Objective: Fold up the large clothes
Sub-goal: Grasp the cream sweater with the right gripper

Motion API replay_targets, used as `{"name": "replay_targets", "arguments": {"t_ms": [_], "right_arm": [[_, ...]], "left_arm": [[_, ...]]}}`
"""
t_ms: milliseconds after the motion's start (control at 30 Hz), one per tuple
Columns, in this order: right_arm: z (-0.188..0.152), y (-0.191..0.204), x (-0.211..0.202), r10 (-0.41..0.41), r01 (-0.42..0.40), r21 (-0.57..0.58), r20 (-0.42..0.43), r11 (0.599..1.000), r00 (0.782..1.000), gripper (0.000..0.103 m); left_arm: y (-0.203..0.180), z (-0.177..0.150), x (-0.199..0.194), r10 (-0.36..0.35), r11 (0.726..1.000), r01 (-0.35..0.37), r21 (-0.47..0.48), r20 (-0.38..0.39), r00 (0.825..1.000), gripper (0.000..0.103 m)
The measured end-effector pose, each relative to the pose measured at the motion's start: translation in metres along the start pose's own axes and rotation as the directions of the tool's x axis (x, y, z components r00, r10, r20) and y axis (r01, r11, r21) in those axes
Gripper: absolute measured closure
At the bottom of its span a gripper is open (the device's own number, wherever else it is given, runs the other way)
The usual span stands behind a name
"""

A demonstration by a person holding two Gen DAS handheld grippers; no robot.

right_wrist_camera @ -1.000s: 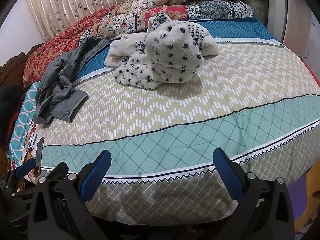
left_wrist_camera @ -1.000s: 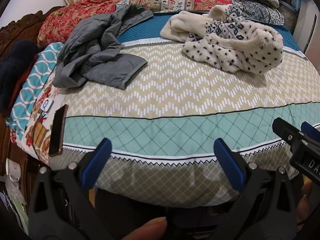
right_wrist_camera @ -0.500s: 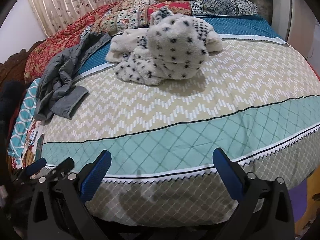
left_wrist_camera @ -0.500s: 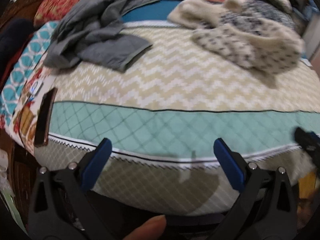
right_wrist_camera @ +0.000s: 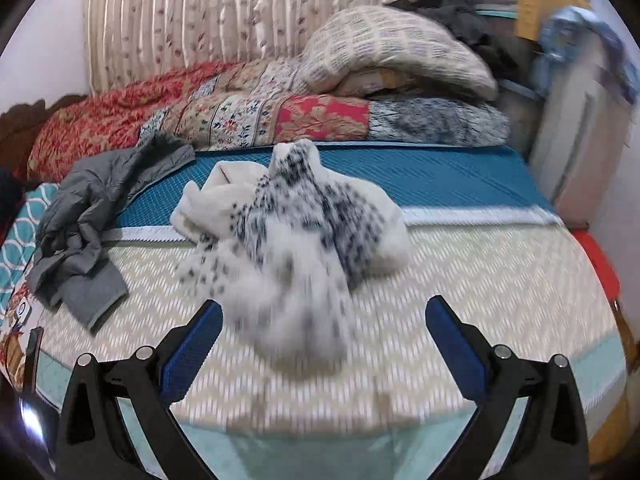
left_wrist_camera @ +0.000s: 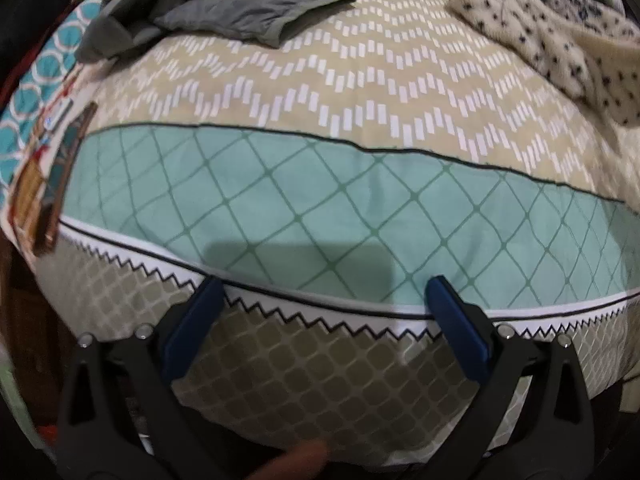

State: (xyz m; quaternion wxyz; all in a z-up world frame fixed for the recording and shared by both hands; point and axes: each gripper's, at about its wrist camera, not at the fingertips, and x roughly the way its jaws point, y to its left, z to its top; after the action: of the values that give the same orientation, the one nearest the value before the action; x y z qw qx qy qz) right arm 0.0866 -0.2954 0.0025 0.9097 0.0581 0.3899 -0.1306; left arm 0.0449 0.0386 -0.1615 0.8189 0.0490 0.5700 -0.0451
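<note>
A fluffy white garment with black spots (right_wrist_camera: 296, 240) lies crumpled on the bed; it also shows at the far right of the left wrist view (left_wrist_camera: 560, 40). A grey jacket (right_wrist_camera: 92, 216) lies bunched at the bed's left side, also at the top left of the left wrist view (left_wrist_camera: 224, 8). My right gripper (right_wrist_camera: 324, 308) is open and empty, just in front of the spotted garment's near end. My left gripper (left_wrist_camera: 324, 288) is open and empty, low over the bed's front edge on the teal band.
The bed cover (left_wrist_camera: 360, 92) has beige zigzag and teal diamond bands. A phone (left_wrist_camera: 60, 176) lies at the bed's left edge. Folded quilts and pillows (right_wrist_camera: 320, 116) are stacked along the back. A white appliance (right_wrist_camera: 576, 148) stands at the right.
The right gripper has moved forward over the bed, close to the spotted garment. The left gripper has moved forward and down toward the bed's front edge. Both stay open.
</note>
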Motion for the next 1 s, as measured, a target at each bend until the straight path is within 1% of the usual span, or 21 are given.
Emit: {"name": "replay_targets", "arguments": {"t_ms": [67,100,133,167,200,233,267,300,333,400,500,567,600,633,667,700,800,833,900,933,1000], "right_arm": [[0.010,0.007,0.034,-0.038,0.034,-0.080,-0.053,0.996,0.998,0.086],[0.011,0.008,0.051,-0.056,0.044,-0.130,-0.086,0.991,0.995,0.053],[0.009,0.004,0.061,-0.050,0.034,-0.130,-0.123,0.991,0.991,0.010],[0.009,-0.007,0.067,-0.010,-0.001,-0.070,-0.153,0.998,0.988,0.003],[0.006,-0.021,0.062,0.053,-0.053,0.006,-0.142,0.999,0.988,0.002],[0.004,-0.029,0.053,0.083,-0.078,0.045,-0.126,0.996,0.989,0.002],[0.002,-0.042,0.036,0.119,-0.111,0.083,-0.087,0.990,0.989,0.002],[-0.002,-0.055,0.015,0.140,-0.136,0.111,-0.036,0.985,0.989,0.002],[-0.006,-0.064,-0.003,0.135,-0.135,0.119,0.005,0.984,0.991,0.002],[-0.018,-0.088,-0.043,0.081,-0.090,0.121,0.077,0.989,0.994,0.002],[-0.043,-0.130,-0.084,0.055,-0.076,0.188,0.111,0.979,0.992,0.001],[-0.064,-0.150,-0.098,-0.017,-0.004,0.200,0.102,0.980,0.995,0.001],[-0.072,-0.161,-0.100,-0.059,0.039,0.208,0.090,0.977,0.994,0.001],[-0.077,-0.167,-0.101,-0.079,0.060,0.227,0.077,0.972,0.994,0.001],[-0.086,-0.176,-0.100,-0.088,0.070,0.258,0.061,0.964,0.994,0.001],[-0.095,-0.185,-0.097,-0.087,0.070,0.295,0.044,0.953,0.995,0.001],[-0.116,-0.201,-0.080,-0.035,0.037,0.378,-0.012,0.925,0.999,0.003],[-0.115,-0.199,-0.074,-0.027,0.034,0.381,-0.023,0.924,0.999,0.005],[-0.109,-0.188,-0.070,-0.005,0.014,0.336,-0.027,0.942,1.000,0.005],[-0.105,-0.178,-0.073,0.023,-0.020,0.298,-0.004,0.954,1.000,0.005],[-0.093,-0.143,-0.086,0.147,-0.155,0.140,0.070,0.978,0.987,0.008]], "left_arm": [[0.003,-0.007,0.003,0.006,1.000,-0.006,0.006,0.020,1.000,0.004],[0.003,-0.008,0.003,0.014,1.000,-0.015,0.016,0.020,1.000,0.004],[0.003,-0.008,0.004,0.018,0.999,-0.019,0.027,0.016,1.000,0.004],[0.002,-0.007,0.003,0.023,0.998,-0.023,0.051,0.010,1.000,0.004],[0.000,-0.005,-0.001,0.023,0.997,-0.024,0.076,0.012,1.000,0.005],[-0.001,-0.001,-0.006,0.017,0.996,-0.020,0.091,0.035,0.999,0.006],[-0.003,0.004,-0.015,0.014,0.994,-0.022,0.106,0.079,0.997,0.007],[-0.009,0.012,-0.030,0.022,0.989,-0.047,0.140,0.173,0.985,0.008],[-0.016,0.018,-0.040,0.028,0.982,-0.071,0.173,0.238,0.971,0.008],[-0.040,0.031,-0.061,0.005,0.954,-0.116,0.275,0.375,0.927,0.008],[-0.073,0.056,-0.068,-0.075,0.911,-0.119,0.395,0.443,0.893,0.008],[-0.092,0.068,-0.069,-0.116,0.891,-0.114,0.440,0.461,0.880,0.008],[-0.105,0.070,-0.067,-0.138,0.870,-0.129,0.476,0.486,0.863,0.008],[-0.114,0.081,-0.062,-0.139,0.853,-0.157,0.497,0.507,0.851,0.008],[-0.125,0.082,-0.057,-0.136,0.830,-0.196,0.522,0.531,0.837,0.008],[-0.137,0.084,-0.051,-0.137,0.805,-0.227,0.548,0.544,0.828,0.008],[-0.167,0.083,-0.037,-0.152,0.756,-0.255,0.602,0.541,0.827,0.008],[-0.177,0.078,-0.032,-0.171,0.731,-0.260,0.631,0.539,0.825,0.008],[-0.187,0.074,-0.034,-0.177,0.710,-0.268,0.651,0.534,0.827,0.008],[-0.189,0.071,-0.035,-0.180,0.710,-0.260,0.654,0.526,0.831,0.008],[-0.181,0.070,-0.039,-0.186,0.735,-0.227,0.639,0.512,0.839,0.008]]}}
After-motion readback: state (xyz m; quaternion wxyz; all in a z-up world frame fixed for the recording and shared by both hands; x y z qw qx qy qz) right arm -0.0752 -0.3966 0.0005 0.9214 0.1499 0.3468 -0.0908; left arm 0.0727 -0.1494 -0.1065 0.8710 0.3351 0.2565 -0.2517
